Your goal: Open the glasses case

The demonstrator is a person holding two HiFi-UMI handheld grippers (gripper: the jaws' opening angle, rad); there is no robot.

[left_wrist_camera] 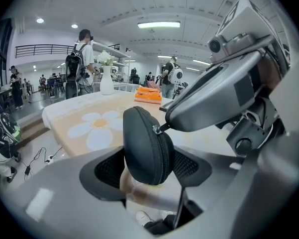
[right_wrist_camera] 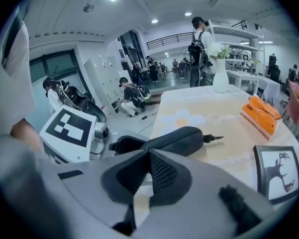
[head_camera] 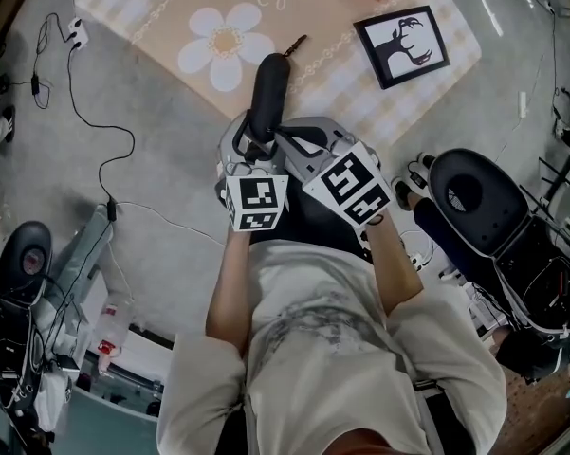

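Glasses case [left_wrist_camera: 145, 146], one, in left tool [left_wrist_camera: 148, 167]; right tool [right_wrist_camera: 149, 154] on its zipper pull [left_wrist_camera: 156, 129].

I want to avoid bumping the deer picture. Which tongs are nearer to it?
Right. The right tongs sit at the glasses case on the side facing the deer picture; the left tongs, shut on the case, are farther left.

Bare tablecloth [head_camera: 334, 72] between case [head_camera: 268, 88] and frame [head_camera: 403, 45]
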